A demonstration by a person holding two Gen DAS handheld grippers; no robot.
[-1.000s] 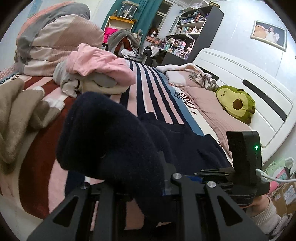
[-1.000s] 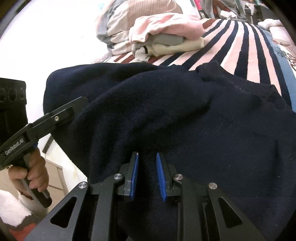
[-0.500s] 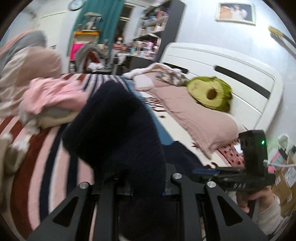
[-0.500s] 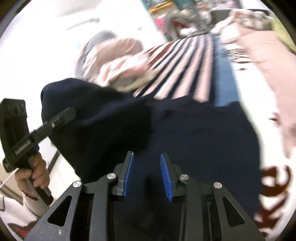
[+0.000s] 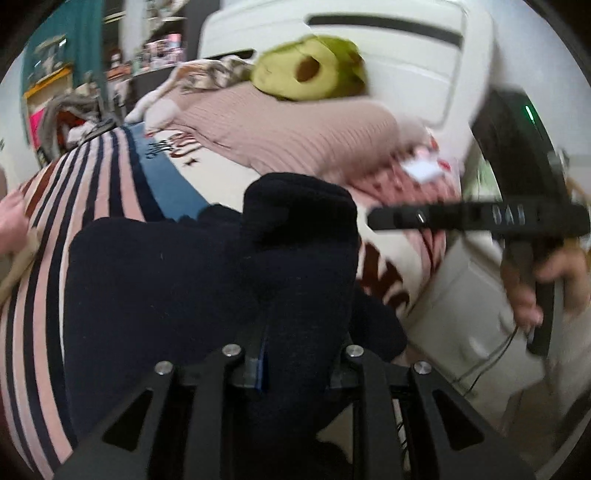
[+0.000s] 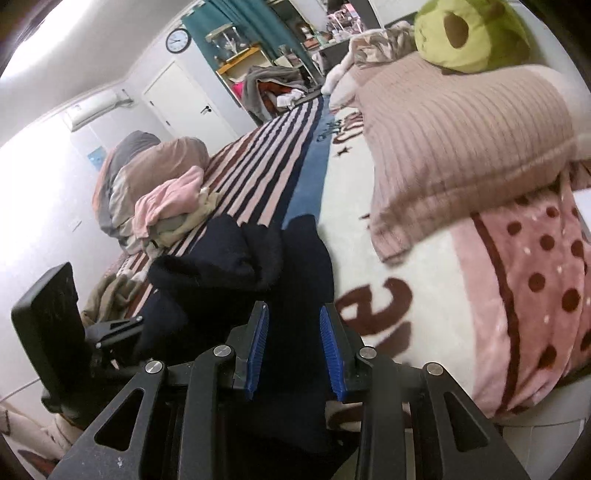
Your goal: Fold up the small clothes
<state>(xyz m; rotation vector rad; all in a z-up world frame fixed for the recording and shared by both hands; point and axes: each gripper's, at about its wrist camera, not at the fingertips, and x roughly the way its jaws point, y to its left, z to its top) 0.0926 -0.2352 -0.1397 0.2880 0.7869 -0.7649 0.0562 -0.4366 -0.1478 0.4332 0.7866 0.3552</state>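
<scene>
Navy knit sweater (image 5: 177, 295) bunched in the clenched left gripper (image 5: 295, 354) and between the right gripper (image 6: 293, 347) pads, near the bed edge (image 5: 461, 314)

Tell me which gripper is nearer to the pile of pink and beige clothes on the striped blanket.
Left. The left gripper, clamped on the navy sweater, sits just below the pile of pink and beige clothes in the right wrist view. The right gripper holds the sweater farther toward the pillow.

My left wrist camera looked down along its fingers, close over the navy sweater (image 5: 159, 295), toward the headboard (image 5: 406, 74). My right wrist camera faced likewise, close. Both views shared the sweater, the avocado plush (image 6: 469, 33) and the pink pillow (image 6: 461, 147).
</scene>
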